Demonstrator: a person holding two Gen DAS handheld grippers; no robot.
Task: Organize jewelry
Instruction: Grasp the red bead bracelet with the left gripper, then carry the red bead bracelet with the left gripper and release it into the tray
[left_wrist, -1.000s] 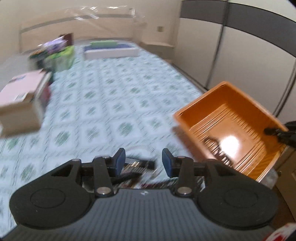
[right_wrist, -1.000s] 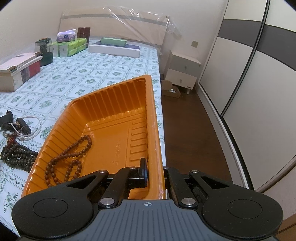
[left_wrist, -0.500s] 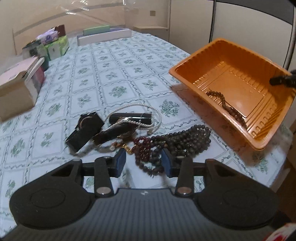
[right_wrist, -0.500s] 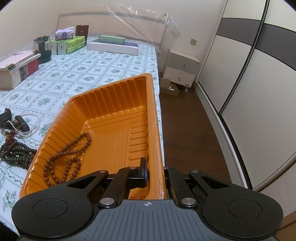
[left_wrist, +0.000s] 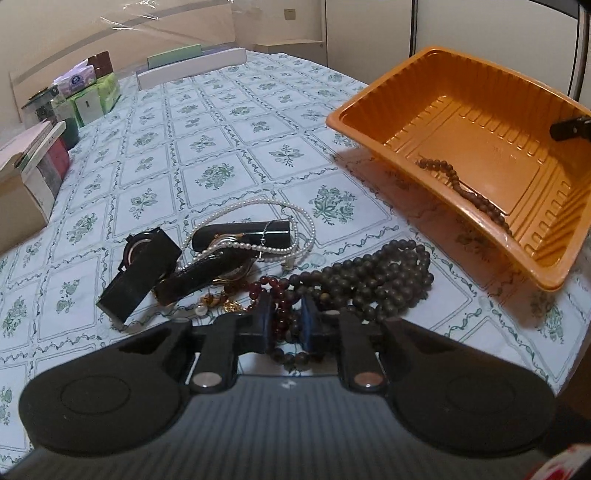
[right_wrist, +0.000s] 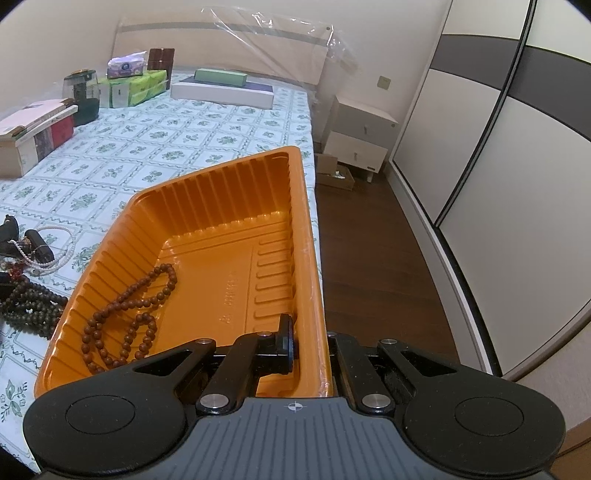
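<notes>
Left gripper (left_wrist: 284, 317): low centre of the left wrist view, jaws drawn narrow around dark red beads (left_wrist: 275, 291) at the near edge of the jewelry pile. Whether the beads are firmly clamped cannot be told.

Pile, centre of that view, on the patterned bedsheet (left_wrist: 207, 147): dark bead strands (left_wrist: 373, 280) to the right, touching the red beads; a pearl necklace (left_wrist: 258, 229) looped over a black tube (left_wrist: 243, 234); a black watch (left_wrist: 142, 266) to the left; small gold pieces (left_wrist: 221, 301) just ahead of the left finger.

Right gripper (right_wrist: 306, 345): bottom centre of the right wrist view, closed on the near wall of the orange tray (right_wrist: 207, 206), one finger inside, one outside. The tray sits tilted at the bed's edge, right of the pile and apart from it.

Tray contents: one brown bead string (right_wrist: 129, 314), lying on the floor at lower left in the right wrist view.

Upper left of both views: boxes (right_wrist: 33, 136) and tissue packs (right_wrist: 136, 86).
</notes>
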